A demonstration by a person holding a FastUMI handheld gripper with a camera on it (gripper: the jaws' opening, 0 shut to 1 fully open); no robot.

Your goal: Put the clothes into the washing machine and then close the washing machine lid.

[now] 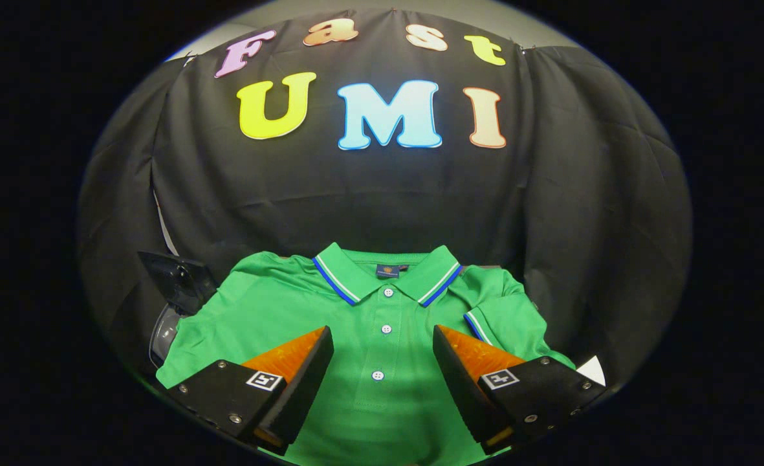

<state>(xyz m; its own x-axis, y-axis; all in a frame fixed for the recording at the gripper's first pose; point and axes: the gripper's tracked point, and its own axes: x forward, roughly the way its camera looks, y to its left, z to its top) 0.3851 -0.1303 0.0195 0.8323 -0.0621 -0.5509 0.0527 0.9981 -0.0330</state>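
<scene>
Claw (383, 340) wide open above one green polo shirt (369, 310), gripping nothing.

The shirt lies flat and face up, collar towards the black cloth wall (382, 194), and its button strip runs straight down the gap between the two fingers (304, 362). Three white buttons (386, 329) show on that strip. Whether the fingers touch the cloth or sit just above it is hard to say. They cover part of the chest on either side, and the hem is cut off below them. One sleeve with blue and white trim folds across beside the right finger. At the shirt's left shoulder sits a dark, glossy thing (174, 291), half hidden by the shirt; possibly the washing machine with its lid up, but that is unclear. A small white corner (592, 370) pokes out past the right finger.
</scene>
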